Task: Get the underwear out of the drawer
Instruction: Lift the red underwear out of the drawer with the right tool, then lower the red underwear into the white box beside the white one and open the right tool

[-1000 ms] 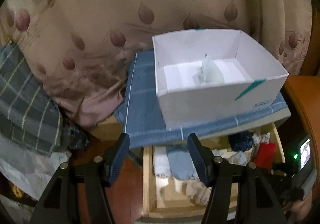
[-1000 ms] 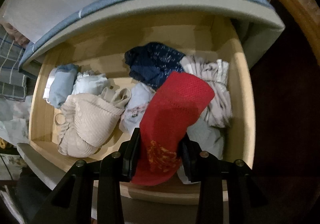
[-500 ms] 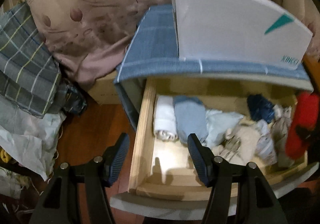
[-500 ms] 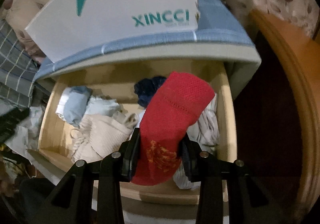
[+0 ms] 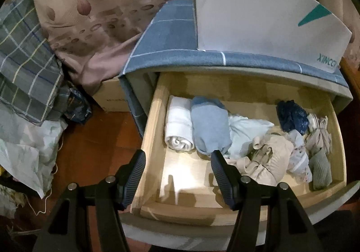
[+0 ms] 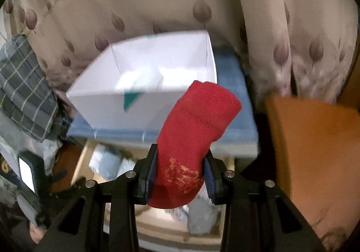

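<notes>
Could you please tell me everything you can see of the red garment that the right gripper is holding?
The red garment is a folded piece of knitted, mesh-like fabric with a stitched seam line across its middle and an orange-gold pattern near its lower end. The right gripper is shut on that lower end, both pads pressing its sides. The free upper end stands up and curls to the right in the picture, in front of the white box. It hangs clear above the open drawer, touching nothing but the pads.

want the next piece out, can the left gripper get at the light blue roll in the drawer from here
Probably yes. The left gripper is open and empty just above the drawer, and the light blue roll lies uncovered just ahead of its fingertips.
</notes>
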The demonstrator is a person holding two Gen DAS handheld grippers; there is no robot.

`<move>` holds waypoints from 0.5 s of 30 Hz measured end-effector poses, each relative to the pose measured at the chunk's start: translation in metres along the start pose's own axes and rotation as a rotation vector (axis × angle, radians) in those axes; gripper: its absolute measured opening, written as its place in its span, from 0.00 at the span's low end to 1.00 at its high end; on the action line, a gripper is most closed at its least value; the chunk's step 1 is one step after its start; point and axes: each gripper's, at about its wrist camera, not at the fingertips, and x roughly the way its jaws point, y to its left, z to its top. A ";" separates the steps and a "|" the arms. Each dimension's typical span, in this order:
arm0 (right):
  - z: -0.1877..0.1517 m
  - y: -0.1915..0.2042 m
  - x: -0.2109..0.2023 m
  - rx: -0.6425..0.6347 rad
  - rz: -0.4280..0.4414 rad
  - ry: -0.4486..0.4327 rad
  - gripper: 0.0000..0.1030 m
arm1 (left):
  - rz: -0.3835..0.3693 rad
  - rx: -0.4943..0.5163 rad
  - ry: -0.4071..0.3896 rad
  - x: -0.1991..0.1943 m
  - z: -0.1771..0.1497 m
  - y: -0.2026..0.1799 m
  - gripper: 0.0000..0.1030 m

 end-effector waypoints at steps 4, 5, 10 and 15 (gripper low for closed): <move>0.039 0.007 -0.014 -0.024 -0.009 -0.059 0.34 | 0.016 0.000 -0.028 -0.005 -0.001 0.000 0.60; 0.049 0.009 -0.014 -0.027 -0.011 -0.070 0.34 | 0.014 -0.001 -0.032 -0.005 -0.001 0.000 0.60; 0.089 0.018 -0.004 -0.047 -0.027 -0.085 0.34 | -0.003 -0.015 -0.026 -0.005 -0.001 0.003 0.60; 0.119 0.032 0.027 -0.090 -0.058 -0.050 0.34 | -0.024 -0.039 -0.031 -0.005 -0.001 0.007 0.60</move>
